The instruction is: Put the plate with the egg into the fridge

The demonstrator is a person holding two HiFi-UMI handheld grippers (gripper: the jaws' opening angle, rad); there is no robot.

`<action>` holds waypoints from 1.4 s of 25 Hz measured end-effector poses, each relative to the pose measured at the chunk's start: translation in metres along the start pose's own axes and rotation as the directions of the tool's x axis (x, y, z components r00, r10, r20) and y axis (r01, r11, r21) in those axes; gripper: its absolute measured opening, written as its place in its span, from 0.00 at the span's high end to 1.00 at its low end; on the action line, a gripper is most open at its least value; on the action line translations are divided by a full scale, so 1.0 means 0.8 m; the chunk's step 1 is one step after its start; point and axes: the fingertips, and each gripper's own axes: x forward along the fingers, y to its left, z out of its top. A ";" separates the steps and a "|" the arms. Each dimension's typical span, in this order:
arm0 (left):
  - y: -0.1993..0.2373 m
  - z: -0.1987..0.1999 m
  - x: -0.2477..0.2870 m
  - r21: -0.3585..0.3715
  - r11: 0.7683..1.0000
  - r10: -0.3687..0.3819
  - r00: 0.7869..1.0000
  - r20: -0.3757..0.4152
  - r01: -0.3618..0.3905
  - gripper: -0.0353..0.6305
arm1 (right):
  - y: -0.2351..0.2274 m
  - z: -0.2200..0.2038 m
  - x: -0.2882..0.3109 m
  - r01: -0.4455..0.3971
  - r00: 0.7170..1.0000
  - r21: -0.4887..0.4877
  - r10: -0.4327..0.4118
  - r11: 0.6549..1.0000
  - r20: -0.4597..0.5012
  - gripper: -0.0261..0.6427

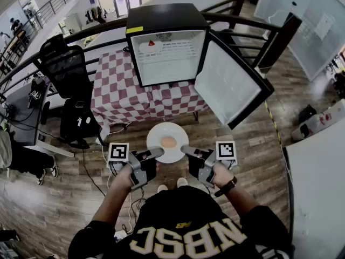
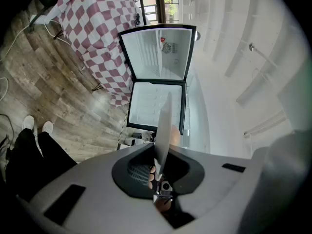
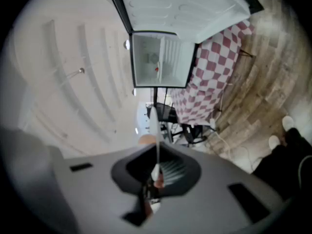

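So, starting at the left: the left claw (image 1: 160, 151) is clamped on the left rim of the white plate (image 1: 161, 131), jaws nearly together with just the thin edge pinched between them. The plate's held about level out in front of the person, over the wooden floor (image 1: 253, 144). The brown egg (image 1: 168, 142) sits right in the middle of it, between the two claws. On the other side, the right claw (image 1: 183, 148) is squeezed tight on the right rim the same way. Straight ahead of both claws, well apart from the plate, the black fridge (image 1: 167, 12) stands on a tabletop (image 1: 116, 93) with a red-and-white checked cloth. Its door (image 1: 229, 85) hangs wide open, ahead and to the right of the claws, and the inside is white.
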 end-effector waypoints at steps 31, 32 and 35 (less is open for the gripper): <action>0.093 0.234 0.120 -0.071 0.977 0.208 0.962 0.178 -0.199 0.89 | -0.098 0.229 0.099 0.180 0.971 -0.008 -0.176 0.984 0.163 0.91; 0.093 0.251 0.123 -0.076 0.976 0.214 0.960 0.182 -0.203 0.89 | -0.098 0.242 0.109 0.194 0.966 -0.011 -0.189 0.981 0.178 0.91; 0.096 0.298 0.130 -0.092 0.976 0.214 0.958 0.191 -0.199 0.89 | -0.100 0.275 0.139 0.218 0.951 0.011 -0.215 0.976 0.224 0.91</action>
